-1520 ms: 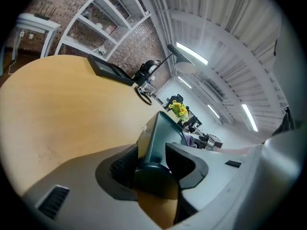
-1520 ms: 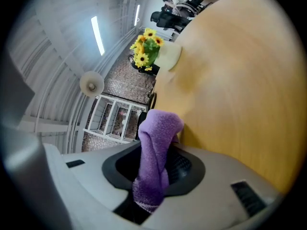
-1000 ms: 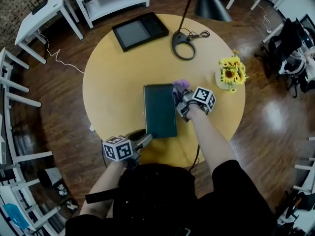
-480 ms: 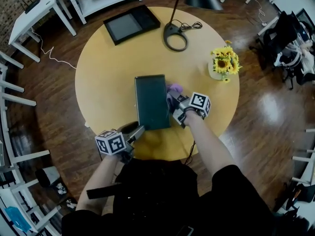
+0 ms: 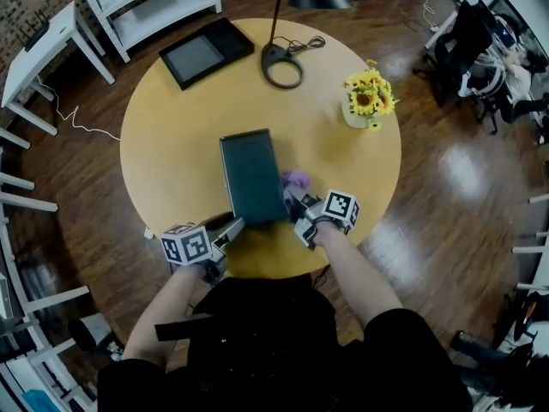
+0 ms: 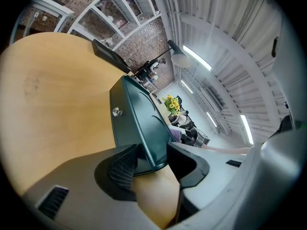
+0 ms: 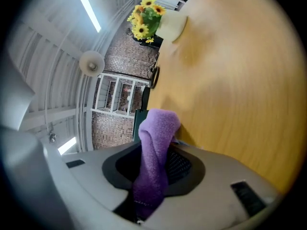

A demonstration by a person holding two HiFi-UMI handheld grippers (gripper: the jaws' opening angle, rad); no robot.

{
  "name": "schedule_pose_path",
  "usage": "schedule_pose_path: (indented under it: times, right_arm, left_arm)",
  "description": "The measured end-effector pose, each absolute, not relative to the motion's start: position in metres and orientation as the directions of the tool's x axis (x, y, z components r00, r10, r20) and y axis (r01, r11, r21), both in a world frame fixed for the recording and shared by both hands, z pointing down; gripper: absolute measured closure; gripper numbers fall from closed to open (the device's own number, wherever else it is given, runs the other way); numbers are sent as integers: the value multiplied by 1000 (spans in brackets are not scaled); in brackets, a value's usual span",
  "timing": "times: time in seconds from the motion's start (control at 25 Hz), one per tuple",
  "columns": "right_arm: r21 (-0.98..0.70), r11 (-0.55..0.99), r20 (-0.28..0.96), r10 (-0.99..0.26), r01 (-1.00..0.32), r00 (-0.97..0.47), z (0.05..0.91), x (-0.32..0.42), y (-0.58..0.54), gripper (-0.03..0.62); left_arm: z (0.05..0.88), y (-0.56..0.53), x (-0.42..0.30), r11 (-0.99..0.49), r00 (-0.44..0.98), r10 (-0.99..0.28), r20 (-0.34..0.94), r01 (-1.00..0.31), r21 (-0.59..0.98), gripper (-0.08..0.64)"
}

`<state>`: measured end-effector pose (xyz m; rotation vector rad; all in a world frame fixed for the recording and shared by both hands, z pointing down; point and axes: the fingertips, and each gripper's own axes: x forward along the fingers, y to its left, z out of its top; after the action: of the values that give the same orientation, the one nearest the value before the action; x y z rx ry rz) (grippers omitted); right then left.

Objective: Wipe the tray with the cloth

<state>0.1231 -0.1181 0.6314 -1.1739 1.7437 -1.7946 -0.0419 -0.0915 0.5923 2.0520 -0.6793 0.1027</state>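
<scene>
Holding both claws low over the table's [image 5: 163, 153] near edge. My left gripper [image 5: 233, 225] is clamped on the tray's [image 5: 251, 176] near-left corner. The rim sits between the jaws, with the ribbed pad on one face and the other jaw tight on the opposite side. My right gripper [image 5: 294, 206] is pinched on the cloth [image 5: 297, 179], a purple lump that sticks out past the tips.

The cloth sits just outside the tray's right long edge, close to the near-right corner. I can't tell if it touches the rim.

The tray is a dark green rectangle lying between my two grippers. Its long axis runs away from me, slightly skewed. A strip of wood lies between its near short edge and the table edge.

Room for moving:
- **Left of the tray:** wide bare wood out to the round table edge.
- **Right of the cloth:** bare wood to the edge as well, but narrower.
- **Past the tray's far edge:** a band of bare wood.

Beyond that band, at far centre, is the lamp base [image 5: 282, 64], a dark ring with its cord beside it. The flowers [image 5: 369, 95] stand in a pale pot at far right, well apart from the cloth. A black panel [image 5: 206, 52] lies at the far-left rim, well apart from the tray.
</scene>
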Motion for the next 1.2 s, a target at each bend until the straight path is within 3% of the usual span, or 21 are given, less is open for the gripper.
schedule_pose_path:
  times: [0.24,0.44,0.64,0.84,0.96,1.2]
  right_arm:
    - [-944,-162,297,-796,-288,-527,631,125,-91,479]
    - [-966,-200,252,-877,-166,-409,629,127,-74,479]
    - [-973,-196,228,-903,-125,-364,626,132,-47,477]
    - [-956,-250,289,-889,-151,-356,635,125,-19,477]
    - [-953,-277,303,-884,-121,-357,636,115,-15,477]
    - [-961,-265,275,-905,-76,-325,621,111,-23,477]
  left_arm:
    - [591,-91,-42,-405,852,-414,321,-488,773,374]
    - [590,-92,-40,-439,864,-369,341,-486,756,373]
    - [575,-104,-42,-509,909,-278,311,-414,754,374]
    - [531,-223,-51,-685,841,-447,306,-541,488,371]
    - [538,-287,-30,-740,799,-476,367,-590,324,339]
    - [570,-298,0,-734,830,-332,449,-526,430,314]
